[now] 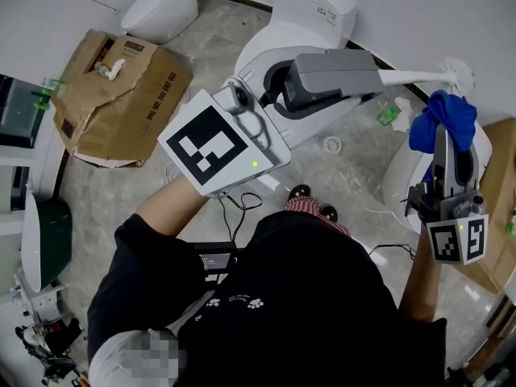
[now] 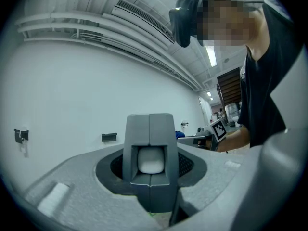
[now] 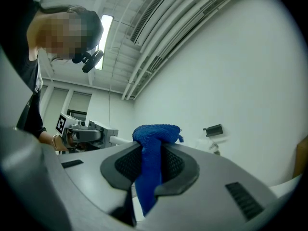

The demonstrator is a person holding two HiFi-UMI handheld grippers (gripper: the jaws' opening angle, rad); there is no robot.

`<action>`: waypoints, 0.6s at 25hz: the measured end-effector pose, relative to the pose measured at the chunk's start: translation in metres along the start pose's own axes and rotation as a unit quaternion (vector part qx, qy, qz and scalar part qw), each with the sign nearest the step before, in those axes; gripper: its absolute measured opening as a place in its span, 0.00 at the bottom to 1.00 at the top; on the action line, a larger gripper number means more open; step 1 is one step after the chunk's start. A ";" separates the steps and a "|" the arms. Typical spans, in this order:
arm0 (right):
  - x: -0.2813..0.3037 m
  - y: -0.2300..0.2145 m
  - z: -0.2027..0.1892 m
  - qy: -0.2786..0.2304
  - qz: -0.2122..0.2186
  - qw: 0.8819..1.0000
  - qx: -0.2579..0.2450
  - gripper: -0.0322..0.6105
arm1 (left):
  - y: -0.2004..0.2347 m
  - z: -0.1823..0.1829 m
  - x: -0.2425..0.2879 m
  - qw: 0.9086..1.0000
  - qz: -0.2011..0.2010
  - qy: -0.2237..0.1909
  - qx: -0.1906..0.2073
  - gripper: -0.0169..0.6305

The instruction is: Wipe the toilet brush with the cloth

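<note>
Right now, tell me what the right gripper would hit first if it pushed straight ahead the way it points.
Probably the toilet brush: the right gripper, shut on the blue cloth, points at its head end, held across by the left gripper. The height gap is unclear.

We see the white toilet brush (image 1: 411,76) held out flat, its handle end pinched in our left gripper (image 1: 372,79) and its round head far out. Our blue cloth (image 1: 443,118) is bunched up in our right gripper (image 1: 446,142), near the brush head.
</note>
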State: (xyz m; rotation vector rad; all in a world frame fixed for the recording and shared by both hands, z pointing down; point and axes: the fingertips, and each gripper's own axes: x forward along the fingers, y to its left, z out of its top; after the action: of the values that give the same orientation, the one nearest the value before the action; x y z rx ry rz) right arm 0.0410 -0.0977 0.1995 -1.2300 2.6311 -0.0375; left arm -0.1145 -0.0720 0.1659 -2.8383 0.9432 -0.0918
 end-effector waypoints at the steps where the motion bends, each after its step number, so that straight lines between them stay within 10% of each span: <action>1: 0.000 0.000 0.000 0.000 0.001 1.000 -0.001 0.17 | 0.000 0.000 0.000 1.000 0.000 0.000 0.001 0.29; 15: 0.001 0.007 0.003 0.003 0.002 1.000 -0.007 0.17 | 0.000 0.000 0.000 1.000 0.001 -0.004 -0.005 0.29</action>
State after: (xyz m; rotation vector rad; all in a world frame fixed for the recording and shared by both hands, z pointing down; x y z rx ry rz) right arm 0.0356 -0.0940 0.1960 -1.2315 2.6428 -0.0207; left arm -0.1147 -0.0722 0.1656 -2.8444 0.9484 -0.0765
